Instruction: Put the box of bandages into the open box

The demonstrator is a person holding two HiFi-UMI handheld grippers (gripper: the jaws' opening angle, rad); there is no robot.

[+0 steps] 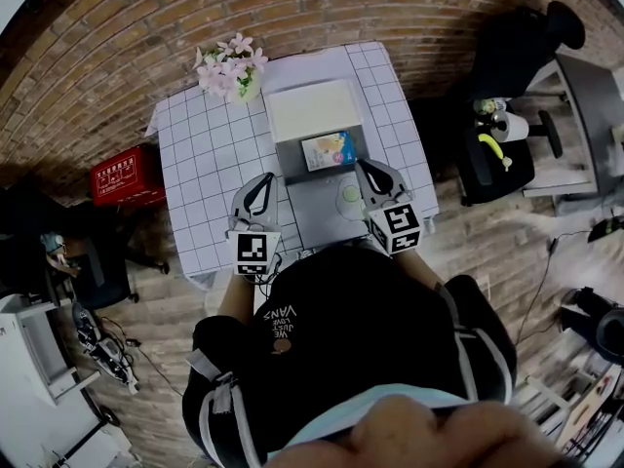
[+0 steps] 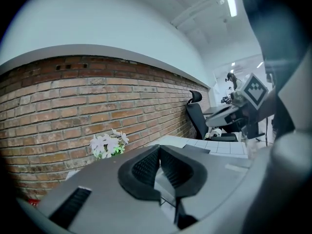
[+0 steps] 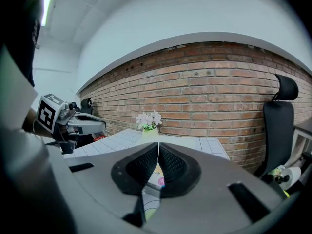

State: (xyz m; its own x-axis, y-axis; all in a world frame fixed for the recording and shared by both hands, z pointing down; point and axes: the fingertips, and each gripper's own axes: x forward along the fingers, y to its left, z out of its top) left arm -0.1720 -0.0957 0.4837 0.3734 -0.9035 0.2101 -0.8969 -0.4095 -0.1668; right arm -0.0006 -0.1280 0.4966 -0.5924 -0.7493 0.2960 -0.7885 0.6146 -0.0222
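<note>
Head view: both grippers shut and empty, bandage box at the open box

Seen from the head view, a small table (image 1: 195,164) under a white cloth with a dark grid stands against a red brick wall (image 1: 117,57), on a wooden plank floor (image 1: 487,252). A bunch of pale pink flowers (image 1: 229,66) sits at the table's far left corner. In the middle of the cloth is the open box (image 1: 312,110), white at its far part and grey nearer the person. The box of bandages (image 1: 327,150) lies flat on the grey part, just this side of the white panel. A small round greenish thing (image 1: 349,194) rests on the grey surface nearer the person; what it is cannot be made out.

The left gripper (image 1: 267,176) hangs over the cloth just left of the grey surface, its jaws pressed together with nothing between them. The right gripper (image 1: 361,164) is just beside the bandage box's right edge, jaws likewise closed on nothing, as the right gripper view shows.

A red crate (image 1: 127,175) stands on the floor left of the table. To the right are a black office chair (image 1: 507,76) and a grey desk (image 1: 590,96).
</note>
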